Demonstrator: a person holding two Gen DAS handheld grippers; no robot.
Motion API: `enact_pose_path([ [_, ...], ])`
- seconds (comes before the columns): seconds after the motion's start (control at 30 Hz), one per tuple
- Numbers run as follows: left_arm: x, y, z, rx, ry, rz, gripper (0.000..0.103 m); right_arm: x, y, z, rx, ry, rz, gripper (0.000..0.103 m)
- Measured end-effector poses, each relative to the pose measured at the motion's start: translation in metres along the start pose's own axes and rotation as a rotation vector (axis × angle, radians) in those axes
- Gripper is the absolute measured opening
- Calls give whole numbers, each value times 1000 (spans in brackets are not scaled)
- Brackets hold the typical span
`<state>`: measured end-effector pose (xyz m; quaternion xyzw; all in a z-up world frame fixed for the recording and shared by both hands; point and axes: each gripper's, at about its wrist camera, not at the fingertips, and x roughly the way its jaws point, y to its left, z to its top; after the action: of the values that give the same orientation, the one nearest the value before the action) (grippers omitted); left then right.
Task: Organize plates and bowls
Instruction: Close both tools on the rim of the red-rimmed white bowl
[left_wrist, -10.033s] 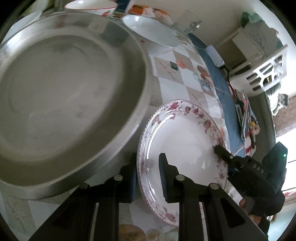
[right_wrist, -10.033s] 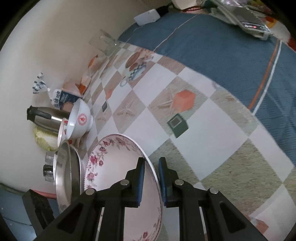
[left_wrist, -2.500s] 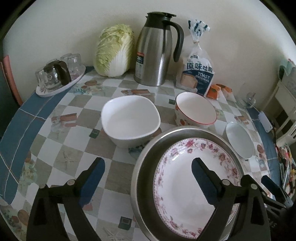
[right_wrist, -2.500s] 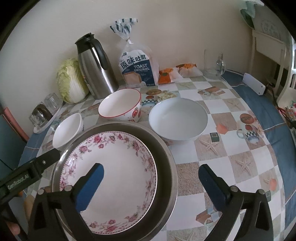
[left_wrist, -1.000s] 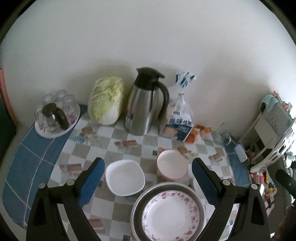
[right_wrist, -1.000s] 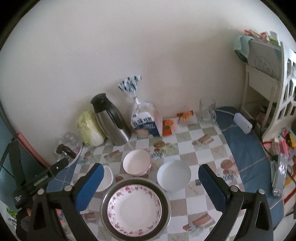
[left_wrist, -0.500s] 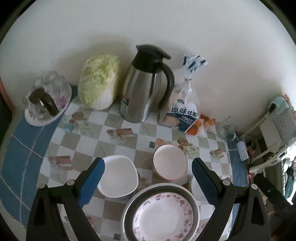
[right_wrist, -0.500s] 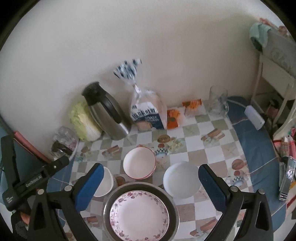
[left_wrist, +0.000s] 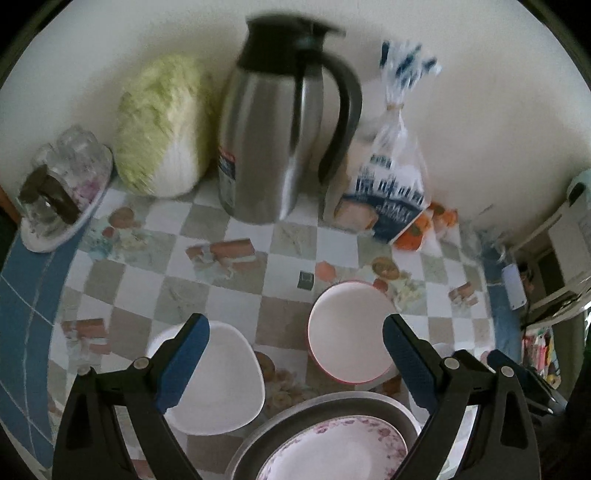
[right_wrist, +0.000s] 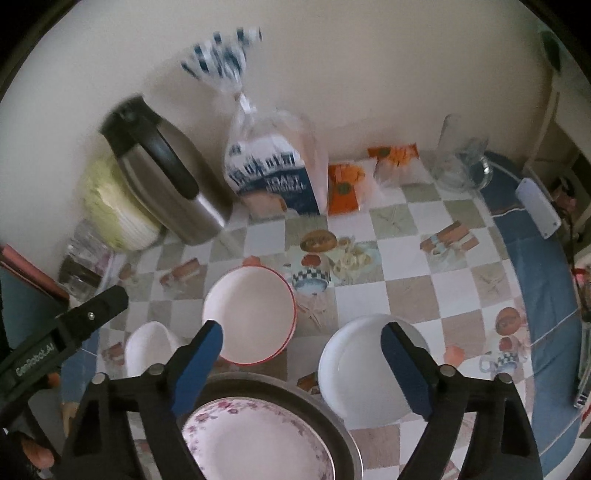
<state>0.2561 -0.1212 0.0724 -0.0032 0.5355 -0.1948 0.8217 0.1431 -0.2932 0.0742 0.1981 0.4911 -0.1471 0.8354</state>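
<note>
A floral plate (left_wrist: 343, 452) (right_wrist: 258, 443) lies inside a round metal pan (left_wrist: 325, 400) (right_wrist: 343, 435) at the bottom edge of both views. Behind the pan stand a squarish white bowl (left_wrist: 218, 376) (right_wrist: 147, 345), a red-rimmed bowl (left_wrist: 351, 332) (right_wrist: 251, 314) and a round white bowl (right_wrist: 365, 365). My left gripper (left_wrist: 293, 332) hangs open and empty above the two left bowls. My right gripper (right_wrist: 301, 332) is above the red-rimmed and round bowls. Its jaws are closing with nothing touching the pads. One left gripper finger (right_wrist: 88, 317) shows at the left.
Along the wall stand a steel jug (left_wrist: 280, 147) (right_wrist: 166, 184), a cabbage (left_wrist: 162, 125), a bread bag (right_wrist: 273, 173), orange packets (right_wrist: 347, 184) and a glass mug (right_wrist: 458, 158). A tray of glasses (left_wrist: 55, 199) sits far left. A white device (right_wrist: 537, 210) lies on the blue cloth.
Both grippers have come down and closer to the table, so the bowls and the pan fill more of each view. The right jaws stand a little narrower than before.
</note>
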Motion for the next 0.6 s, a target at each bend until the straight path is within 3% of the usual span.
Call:
enact_pose_path([
  [0.23,56,-7,-6,32,75,16,78,52,8,-3,-23,72,-9,82],
  [0.37,77,-6,-7,30,105,19,77,74,10,-5,-39,95,-18,77],
  [0.5,93,-7,-9,54,127,33,62,91,10,-6,-54,104,-25,66],
  [0.6,103,-8,-10,59,148,29,60,104,8,-7,-51,119,-20,55],
])
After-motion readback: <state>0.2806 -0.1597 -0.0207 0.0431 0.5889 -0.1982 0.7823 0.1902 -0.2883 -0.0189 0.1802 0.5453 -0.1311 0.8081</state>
